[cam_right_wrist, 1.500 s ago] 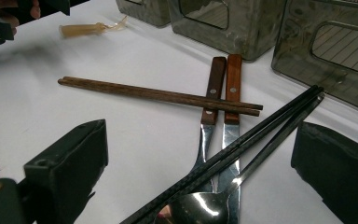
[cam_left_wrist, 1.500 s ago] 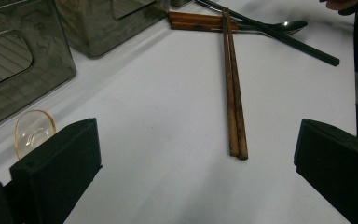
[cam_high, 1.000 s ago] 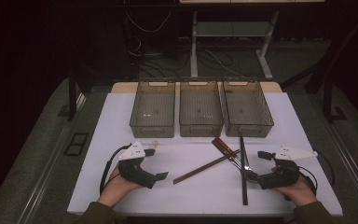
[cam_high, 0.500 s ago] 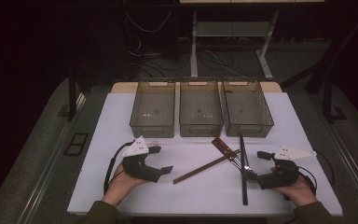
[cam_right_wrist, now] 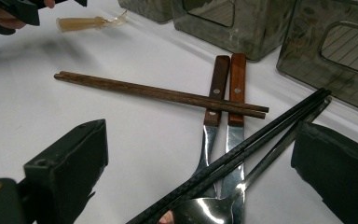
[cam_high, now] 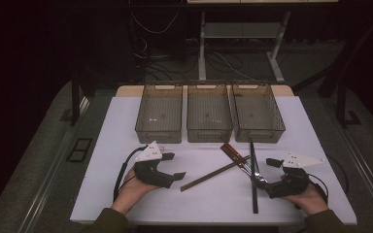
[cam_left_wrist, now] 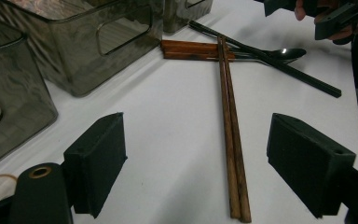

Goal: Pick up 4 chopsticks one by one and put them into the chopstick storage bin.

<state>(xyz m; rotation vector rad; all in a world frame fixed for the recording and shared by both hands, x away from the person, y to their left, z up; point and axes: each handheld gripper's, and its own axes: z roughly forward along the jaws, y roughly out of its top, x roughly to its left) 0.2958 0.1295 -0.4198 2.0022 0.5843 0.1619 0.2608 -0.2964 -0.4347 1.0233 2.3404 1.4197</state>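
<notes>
white table, dark room. left gripper jaws apart, just been closing, brown chopsticks between but untouched; right gripper jaws apart. risk: lifting the pair drags the crossed spoon and black chopsticks, since their tips overlap.

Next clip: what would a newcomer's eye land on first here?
The crossed pile of cutlery at the white table's front right: brown wooden chopsticks lying across two wooden-handled utensils, with black chopsticks and a spoon. Behind it stand three smoky see-through bins in a row. The left gripper, jaws just narrowing with nothing pressed, points at the brown pair.
</notes>
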